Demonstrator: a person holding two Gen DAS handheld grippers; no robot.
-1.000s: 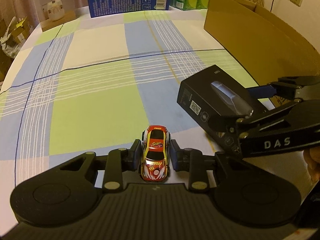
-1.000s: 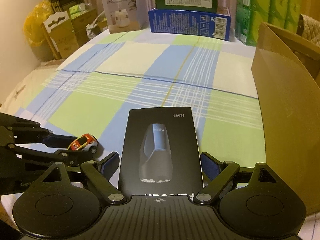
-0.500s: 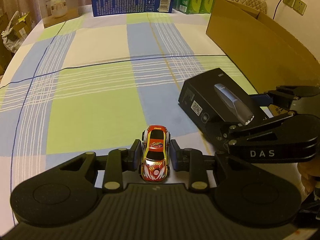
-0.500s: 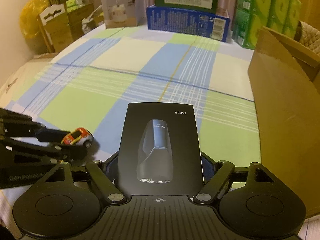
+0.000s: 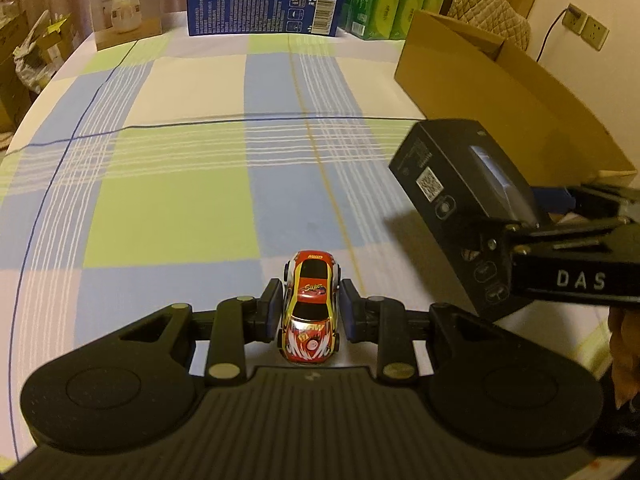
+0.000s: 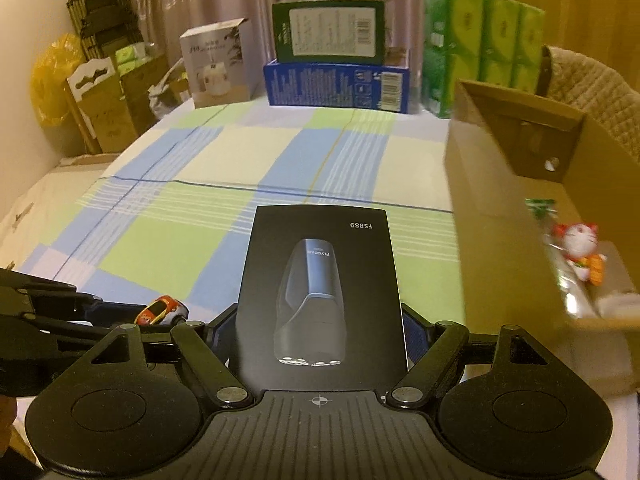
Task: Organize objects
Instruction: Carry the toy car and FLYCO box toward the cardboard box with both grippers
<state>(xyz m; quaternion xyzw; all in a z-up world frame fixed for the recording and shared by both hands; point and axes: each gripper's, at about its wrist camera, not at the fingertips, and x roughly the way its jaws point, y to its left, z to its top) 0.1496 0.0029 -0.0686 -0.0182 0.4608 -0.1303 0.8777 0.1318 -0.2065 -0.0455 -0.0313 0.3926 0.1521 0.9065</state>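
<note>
Judging progress: mid-task, two items gripped, neither yet in carton (image 6: 520,264); cat figurine (image 6: 578,246) already lies inside.

Left gripper (image 5: 311,306): fingers (image 5: 273,304) clamped on car (image 5: 310,308) flanks, car's nose pointing away, wheels at or just above checked cloth (image 5: 180,184) — cannot tell which.

Right gripper (image 6: 322,334): fingers pressed on long sides of black box (image 6: 320,292), gripped at near end, far end jutting forward, raised off cloth, just beside carton's left wall.

Left to do: both into carton, by my guess.

Boxes along the far edge of a checked bedsheet (image 5: 172,184).
A blue box (image 5: 264,10) carries a dark green box (image 6: 328,31); green tissue packs (image 6: 480,40) stand beside it, a white humidifier box (image 5: 124,0) apart.
</note>
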